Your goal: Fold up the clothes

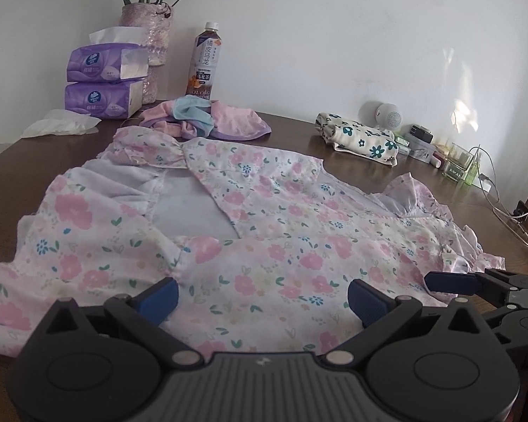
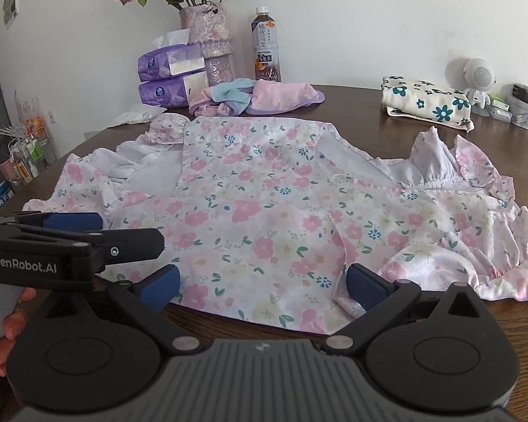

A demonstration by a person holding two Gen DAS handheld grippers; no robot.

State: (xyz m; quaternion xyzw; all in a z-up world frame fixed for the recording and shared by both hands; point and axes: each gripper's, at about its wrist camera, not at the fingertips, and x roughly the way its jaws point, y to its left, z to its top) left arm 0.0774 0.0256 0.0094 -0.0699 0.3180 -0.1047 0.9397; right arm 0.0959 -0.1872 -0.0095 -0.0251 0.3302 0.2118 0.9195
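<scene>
Table (image 2: 352,105): dark brown wood, set against a white wall (image 2: 369,17).
Back edge, 11 to 12 o'clock: vase (image 2: 209,35) with dried roses, two purple tissue packs (image 2: 169,77) stacked, a tea bottle (image 2: 265,47).
Back edge, 2 o'clock: a folded cloth (image 2: 427,103) with teal flowers, a small white speaker (image 2: 478,77), small jars and cables.
Pile (image 2: 257,100): pink and blue garments, bunched just behind the dress.
Dress (image 2: 264,211): pink floral, lay flat at the table's middle, long axis running 9 to 3 o'clock, ruffled sleeves toward 3, panels folded over showing white lining.
Left gripper (image 1: 262,299): jaws spread wide, over the dress's near part, gripping nothing.
Right gripper (image 2: 262,286): jaws spread wide at the dress's near hem, gripping nothing.
</scene>
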